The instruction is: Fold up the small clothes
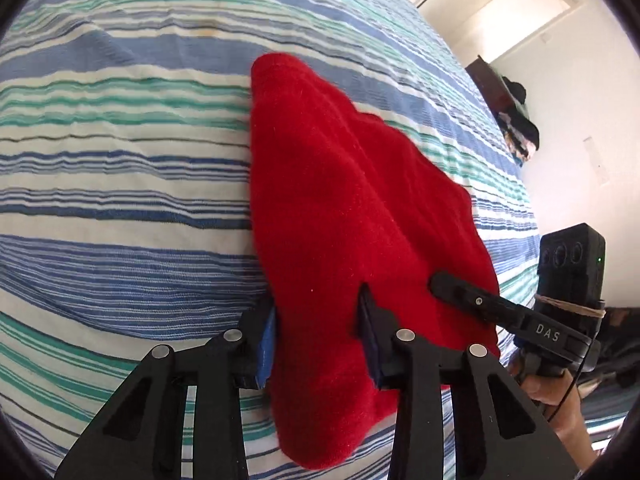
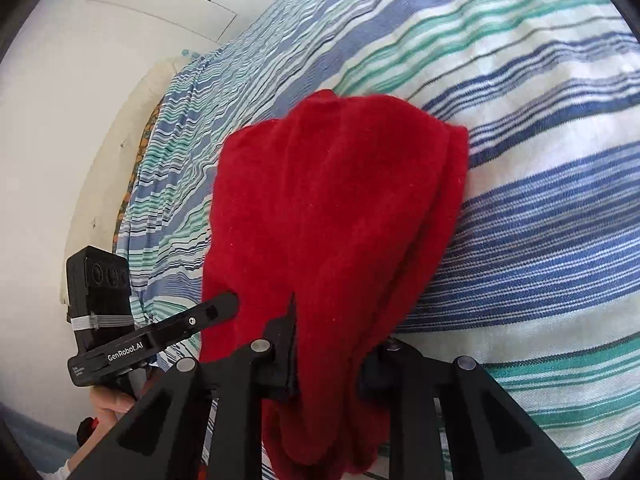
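Observation:
A red fleecy garment lies bunched lengthwise on a bed with a blue, green and white striped sheet. My left gripper is shut on the near end of it, with a thick fold of red cloth filling the gap between the blue pads. Just to the right, one finger of the right gripper rests on the same edge. In the right wrist view the red garment rises in folds from my right gripper, which is shut on its near edge. The left gripper's finger reaches in from the left.
The striped sheet stretches far on all sides. A dark piece of furniture with clothes piled on it stands by the white wall beyond the bed. A cream mattress edge shows at the far side. A hand holds the right gripper's handle.

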{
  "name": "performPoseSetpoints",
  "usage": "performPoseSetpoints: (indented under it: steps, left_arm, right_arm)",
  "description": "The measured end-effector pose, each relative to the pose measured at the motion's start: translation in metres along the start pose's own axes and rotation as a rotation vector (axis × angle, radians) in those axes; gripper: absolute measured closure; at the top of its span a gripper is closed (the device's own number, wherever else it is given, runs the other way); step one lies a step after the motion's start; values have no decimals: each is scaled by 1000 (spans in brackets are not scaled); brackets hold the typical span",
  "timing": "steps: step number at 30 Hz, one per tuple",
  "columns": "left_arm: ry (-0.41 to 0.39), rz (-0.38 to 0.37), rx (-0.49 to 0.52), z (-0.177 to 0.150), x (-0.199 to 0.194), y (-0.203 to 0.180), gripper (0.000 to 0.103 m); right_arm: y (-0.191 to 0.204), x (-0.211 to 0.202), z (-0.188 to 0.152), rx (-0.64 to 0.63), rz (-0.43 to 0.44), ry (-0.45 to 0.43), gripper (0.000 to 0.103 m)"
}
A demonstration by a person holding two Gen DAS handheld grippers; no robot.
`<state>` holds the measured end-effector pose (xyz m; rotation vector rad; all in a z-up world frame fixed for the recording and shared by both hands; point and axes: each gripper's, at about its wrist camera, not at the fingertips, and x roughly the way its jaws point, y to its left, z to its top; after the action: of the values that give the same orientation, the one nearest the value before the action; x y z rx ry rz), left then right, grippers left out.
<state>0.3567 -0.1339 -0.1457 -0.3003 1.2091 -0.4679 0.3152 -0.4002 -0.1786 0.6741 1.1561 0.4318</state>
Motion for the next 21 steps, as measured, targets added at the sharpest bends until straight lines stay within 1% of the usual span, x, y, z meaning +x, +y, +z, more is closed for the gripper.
performPoseSetpoints:
  steps: [4,6,8,10,13,14,15,16,17,18,19,20,21]
  left_arm:
    - [-128,-1,61,24,-49,-24,67]
    - [-199,-14,77,39,-77,-32,67]
    - [-252,-24,89,50,-102,-38,67]
    - [-283,-29,103,58,-116,-42,67]
    - [-279,-6,121,60,-106,-47,65]
    - [-264,0,118,58,-94,-46,58]
    - [-239,23,114,55,-78,-44,51]
    - [-211,76,113,50,-59,-41,36]
    - [-177,168,117,41,-40,-36,29]
    - [-140,274,128,29,-26,-30,29]
    - [-103,357,147,16,-14,-25,33]
    - [-89,404,170,1,-11,-20,34]
    - [-98,422,194,-19,-16,-14,34]
  right_arm:
    - [51,-29,16,-167,-27,-96,83]
    - [79,-46,28,-238,-16,-153,83]
    - [104,-63,42,-302,9,-208,83]
    - [121,-76,53,-338,33,-236,83]
    - [130,-83,62,-365,23,-256,83]
    - [128,-81,64,-365,13,-257,83]
    - [122,-80,62,-354,4,-254,82]
    - [111,-75,60,-335,-18,-241,81]
    - [95,-68,58,-306,-66,-214,70]
    - [76,-58,54,-260,-141,-176,40]
    - [56,-50,47,-206,-239,-143,25]
    - [39,-50,35,-174,-323,-137,18]
    - [26,-55,20,-171,-372,-142,18]
